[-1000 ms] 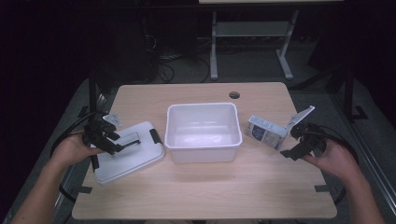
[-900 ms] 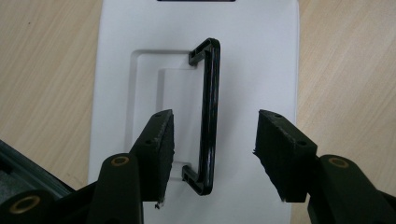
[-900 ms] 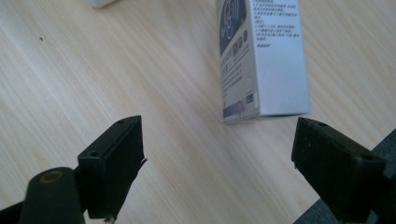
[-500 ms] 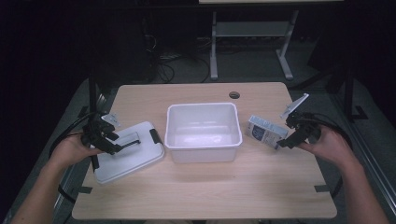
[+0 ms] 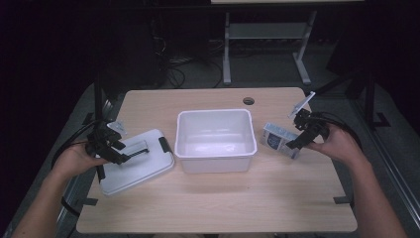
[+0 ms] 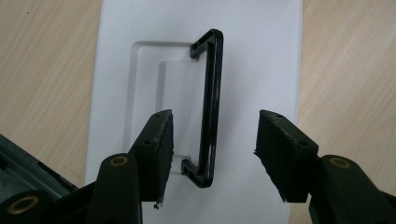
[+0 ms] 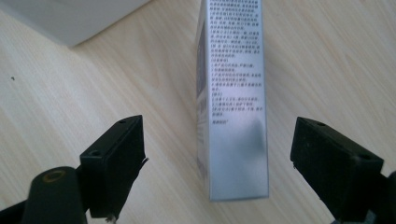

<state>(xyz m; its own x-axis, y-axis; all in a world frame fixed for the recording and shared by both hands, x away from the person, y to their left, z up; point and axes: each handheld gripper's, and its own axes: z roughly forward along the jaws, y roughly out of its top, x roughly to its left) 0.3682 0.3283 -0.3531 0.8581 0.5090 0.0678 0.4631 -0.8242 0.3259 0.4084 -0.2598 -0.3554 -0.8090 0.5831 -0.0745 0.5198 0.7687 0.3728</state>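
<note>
Silver carton (image 5: 281, 140) lies on the wooden surface (image 5: 218, 208) just to the right of the white tub (image 5: 215, 140), close to its right wall but, as far as the high view tells, not touching it. It rests on a long narrow side, and its long axis runs across the surface, from the tub's side toward the right edge, slanting slightly toward the person at its right end. In the right gripper view the carton's printed silver face (image 7: 236, 98) runs lengthwise straight away from the camera, its near end between the two black pads. The right claw (image 7: 217, 165) stands wide apart around that near end, with clear wood showing on both sides between the pads and the carton, so nothing is gripped.

To the left of the tub lies the flat white lid (image 5: 134, 161), turned a little askew. Its black handle (image 6: 208, 107) stands up from a recess in the middle. The left claw (image 6: 214, 156) hangs over it with its pads apart; the handle's bar runs lengthwise between them, nearer the left pad, and a gap is visible on the right.
</note>
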